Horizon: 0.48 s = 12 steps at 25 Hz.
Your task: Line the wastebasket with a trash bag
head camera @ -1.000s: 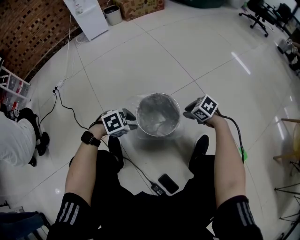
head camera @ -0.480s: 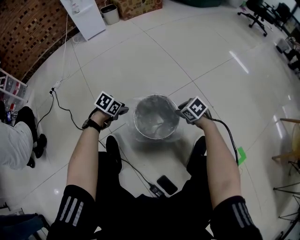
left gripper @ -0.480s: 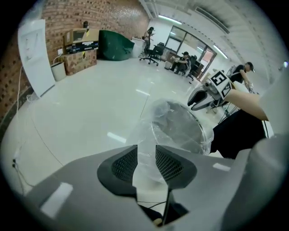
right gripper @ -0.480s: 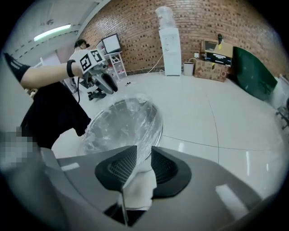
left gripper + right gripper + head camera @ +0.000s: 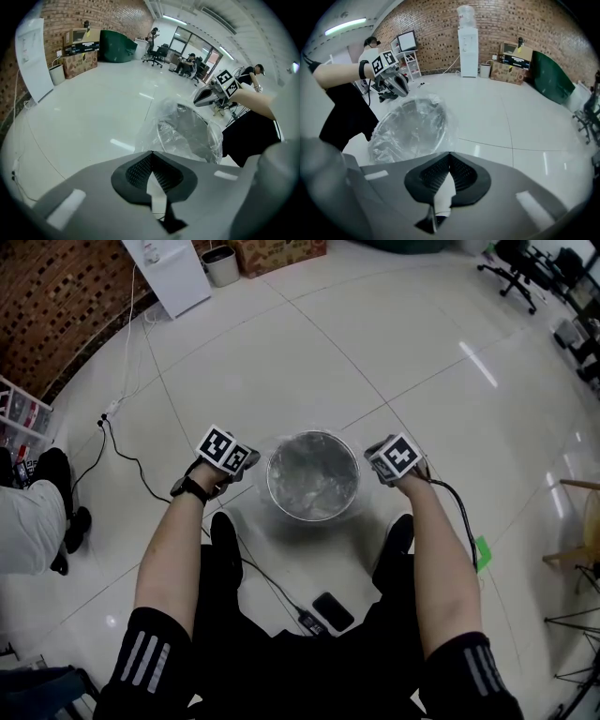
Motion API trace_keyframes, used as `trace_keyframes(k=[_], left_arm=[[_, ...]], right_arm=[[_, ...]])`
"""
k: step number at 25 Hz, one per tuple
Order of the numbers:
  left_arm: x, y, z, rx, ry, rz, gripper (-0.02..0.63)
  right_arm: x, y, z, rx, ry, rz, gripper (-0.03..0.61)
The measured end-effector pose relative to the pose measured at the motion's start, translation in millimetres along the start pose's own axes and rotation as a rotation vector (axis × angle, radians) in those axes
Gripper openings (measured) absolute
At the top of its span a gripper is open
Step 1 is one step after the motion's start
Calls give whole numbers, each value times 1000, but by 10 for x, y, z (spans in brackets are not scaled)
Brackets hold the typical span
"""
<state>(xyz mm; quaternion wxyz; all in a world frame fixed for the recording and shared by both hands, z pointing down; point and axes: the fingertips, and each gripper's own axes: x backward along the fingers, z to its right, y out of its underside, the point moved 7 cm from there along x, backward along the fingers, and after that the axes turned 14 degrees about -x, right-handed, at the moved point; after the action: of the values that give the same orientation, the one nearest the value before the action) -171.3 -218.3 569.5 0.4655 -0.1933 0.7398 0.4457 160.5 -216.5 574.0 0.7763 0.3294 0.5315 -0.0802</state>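
Observation:
A round metal wastebasket (image 5: 277, 495) stands on the white tile floor between the person's feet, with a clear trash bag (image 5: 314, 479) inside it and draped over its rim. My left gripper (image 5: 249, 465) is at the basket's left rim and points steeply down. Its jaws (image 5: 150, 152) are shut, with the bag's hanging film (image 5: 154, 133) running to their tip. My right gripper (image 5: 371, 457) is at the right rim, also shut (image 5: 449, 153), and the crinkled film (image 5: 415, 126) reaches its tip. Each gripper shows across the basket in the other's view.
A phone (image 5: 336, 607) and a black cable (image 5: 131, 454) lie on the floor near the person's shoes (image 5: 226, 542). Another person's legs (image 5: 28, 526) are at the left. A white cabinet (image 5: 173, 273) and small bin (image 5: 223, 266) stand far back, an office chair (image 5: 514, 270) at top right.
The left gripper swung leftward away from the basket's front-left, rolled, and settled beside the left rim. The right gripper shifted down and inward to the right rim. The basket stayed put.

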Motion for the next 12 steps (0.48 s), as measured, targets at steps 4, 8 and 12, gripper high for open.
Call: trace_keyframes(k=[4, 8, 12], left_arm=[[-114, -76, -43, -42, -41, -7, -6], [-261, -117, -83, -68, -57, -19, -6], [-412, -22, -182, -61, -74, -54, -6]], right_arm=[[-83, 87, 190, -51, 47, -5, 6], [-198, 156, 302, -78, 86, -20, 7], [-378, 245, 326, -79, 83, -59, 8]])
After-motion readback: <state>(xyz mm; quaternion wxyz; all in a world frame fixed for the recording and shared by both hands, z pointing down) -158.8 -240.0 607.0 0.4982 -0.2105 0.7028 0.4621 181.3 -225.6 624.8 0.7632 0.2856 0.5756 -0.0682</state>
